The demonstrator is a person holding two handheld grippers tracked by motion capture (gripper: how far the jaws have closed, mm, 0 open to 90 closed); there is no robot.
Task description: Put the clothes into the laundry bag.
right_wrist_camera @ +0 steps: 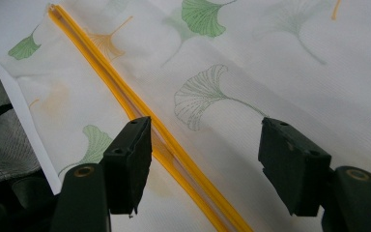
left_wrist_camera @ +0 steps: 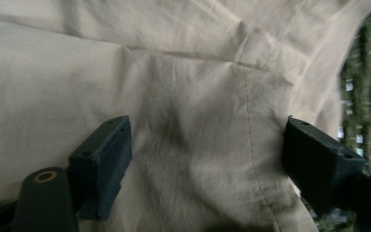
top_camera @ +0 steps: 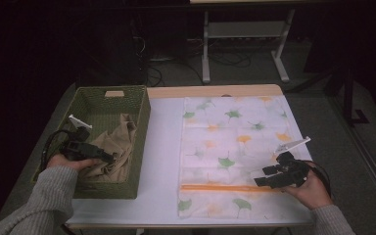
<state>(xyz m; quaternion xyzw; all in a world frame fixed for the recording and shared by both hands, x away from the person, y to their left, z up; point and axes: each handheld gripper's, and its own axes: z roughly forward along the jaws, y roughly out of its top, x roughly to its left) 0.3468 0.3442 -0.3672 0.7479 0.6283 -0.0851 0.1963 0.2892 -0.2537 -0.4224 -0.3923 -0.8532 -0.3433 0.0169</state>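
A white mesh bag [top_camera: 230, 152] printed with green and orange ginkgo leaves lies flat on the table; its orange zipper [top_camera: 225, 187] runs across near the front edge. My right gripper [top_camera: 263, 176] hovers low over the zipper [right_wrist_camera: 174, 159] at the bag's [right_wrist_camera: 251, 72] right end, jaws open around it, nothing pinched. A beige cloth [top_camera: 115, 149] lies crumpled in a green woven basket [top_camera: 142, 127] at the left. My left gripper [top_camera: 108, 157] reaches into the basket, jaws open just above the cloth [left_wrist_camera: 183, 121], not gripping it.
The table [top_camera: 161, 147] has a white top with a wooden far edge. Beyond it the dark floor holds a white desk frame [top_camera: 240, 34] and cables. The basket's green wall [left_wrist_camera: 367, 96] stands close on the right in the left gripper view.
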